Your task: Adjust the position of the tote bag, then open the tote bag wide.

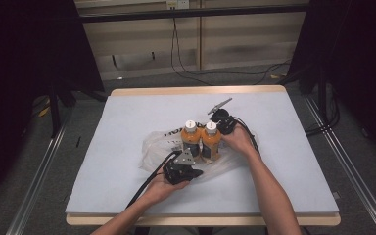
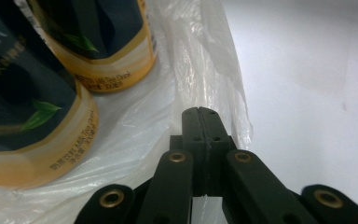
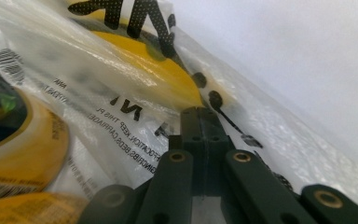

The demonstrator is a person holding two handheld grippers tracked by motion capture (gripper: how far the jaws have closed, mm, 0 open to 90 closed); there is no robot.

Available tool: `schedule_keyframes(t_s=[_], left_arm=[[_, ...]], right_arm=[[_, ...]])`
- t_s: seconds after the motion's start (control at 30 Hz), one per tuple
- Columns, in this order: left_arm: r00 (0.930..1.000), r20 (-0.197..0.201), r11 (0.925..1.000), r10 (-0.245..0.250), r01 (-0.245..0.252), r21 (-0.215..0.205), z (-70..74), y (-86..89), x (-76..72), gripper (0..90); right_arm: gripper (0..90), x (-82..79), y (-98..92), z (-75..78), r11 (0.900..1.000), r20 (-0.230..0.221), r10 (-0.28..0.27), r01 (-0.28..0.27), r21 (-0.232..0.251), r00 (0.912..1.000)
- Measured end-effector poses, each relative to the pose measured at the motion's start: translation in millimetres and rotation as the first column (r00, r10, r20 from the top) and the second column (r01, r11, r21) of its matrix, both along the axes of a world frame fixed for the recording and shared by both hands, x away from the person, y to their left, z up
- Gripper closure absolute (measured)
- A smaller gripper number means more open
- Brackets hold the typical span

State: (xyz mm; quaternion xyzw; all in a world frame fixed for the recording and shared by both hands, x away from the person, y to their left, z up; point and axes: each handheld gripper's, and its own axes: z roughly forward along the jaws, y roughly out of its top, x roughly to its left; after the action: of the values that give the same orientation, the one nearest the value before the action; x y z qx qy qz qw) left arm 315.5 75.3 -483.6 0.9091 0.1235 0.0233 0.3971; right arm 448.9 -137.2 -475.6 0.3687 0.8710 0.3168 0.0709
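Two orange drink bottles (image 1: 191,139) (image 1: 210,142) with white caps stand upright side by side on a clear printed plastic bag (image 1: 154,144) in the middle of the table. My left gripper (image 1: 198,172) is at the bag's near edge, just in front of the bottles. In the left gripper view its jaws (image 2: 199,111) are pressed together on the bag's film (image 2: 135,126), beside the bottle bases (image 2: 23,116) (image 2: 102,46). My right gripper (image 1: 223,132) is at the bag's far right side. In the right gripper view its jaws (image 3: 199,110) are shut on the printed film (image 3: 121,93), and a bottle (image 3: 23,140) shows through it.
The table (image 1: 127,112) has a pale blue-white cover and a wooden rim. Bare cover lies all round the bag. Black cables trail from both grippers, and more run along the floor beyond the far edge. Dark stands flank the table.
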Motion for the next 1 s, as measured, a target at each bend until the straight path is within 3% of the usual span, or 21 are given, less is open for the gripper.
schedule_keyframes(t_s=[0.07, 0.2, 0.4, 0.8, 0.93, 1.0], left_arm=[[1.0, 0.008, 1.0, -0.005, 0.005, 0.002, 0.2, -0.1, -3.1, 90.0], [0.9998, 0.006, 0.9997, -0.022, 0.021, 0.01, 1.0, 0.9, -6.2, 90.0], [0.9998, -0.006, 0.9998, -0.021, 0.021, -0.002, 0.4, 2.0, -9.3, 90.0], [0.9971, -0.03, 0.9974, -0.071, 0.071, 0.011, 2.1, 5.2, -17.0, 90.0], [0.9961, -0.043, 0.9968, -0.077, 0.076, -0.026, -0.3, 4.6, -19.6, 90.0], [0.9955, -0.053, 0.9967, -0.079, 0.078, -0.023, 0.1, 4.9, -19.7, 90.0]], right_arm=[[90.0, 1.9, 2.9, 0.2, 1.0, 0.008, -0.002, 0.002, -0.01, 1.0], [90.0, 6.6, -0.2, -2.2, 0.999, -0.017, -0.025, 0.025, 0.041, 0.9996], [90.0, 8.0, 3.2, -1.2, 0.999, -0.007, -0.033, 0.033, 0.018, 0.9994], [90.0, 18.9, 6.2, -3.5, 0.997, -0.002, -0.07, 0.07, 0.041, 0.9976], [90.0, 20.4, 7.2, -3.7, 0.996, 0.002, -0.078, 0.078, 0.039, 0.9969], [90.0, 22.9, 6.8, -4.9, 0.996, 0.008, -0.078, 0.078, 0.054, 0.9969]])
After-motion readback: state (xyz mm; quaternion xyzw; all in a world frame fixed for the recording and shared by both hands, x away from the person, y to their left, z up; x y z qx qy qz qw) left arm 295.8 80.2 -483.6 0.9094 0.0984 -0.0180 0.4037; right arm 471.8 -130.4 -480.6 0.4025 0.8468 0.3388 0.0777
